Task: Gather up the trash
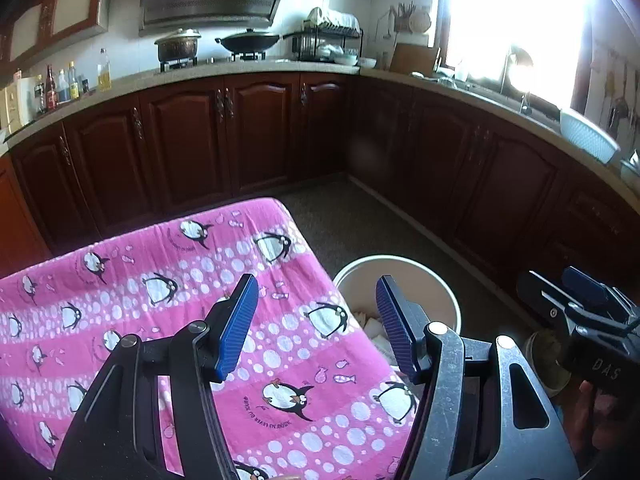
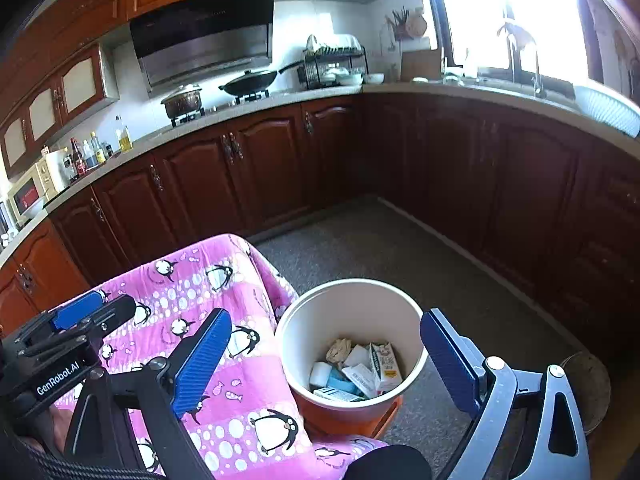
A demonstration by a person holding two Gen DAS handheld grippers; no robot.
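Hanging over the pink cloth (image 1: pixel 132 312), the left tool (image 1: pixel 316 320) stands half open and empty; at lower centre of the right view, the right tool (image 2: pixel 324 356) gapes wide, also empty. Between its fingers, lower centre, sits the bin (image 2: pixel 352 292), beside the cloth-covered desk. Inside lie the trash: a carton (image 2: pixel 386 366), small boxes (image 2: pixel 360 380), crumpled paper (image 2: pixel 339 350). All look light and crushable; cartons are best gripped across flat faces, paper pinched loosely. Beyond, cabinets (image 2: pixel 264 168) line the kitchen.
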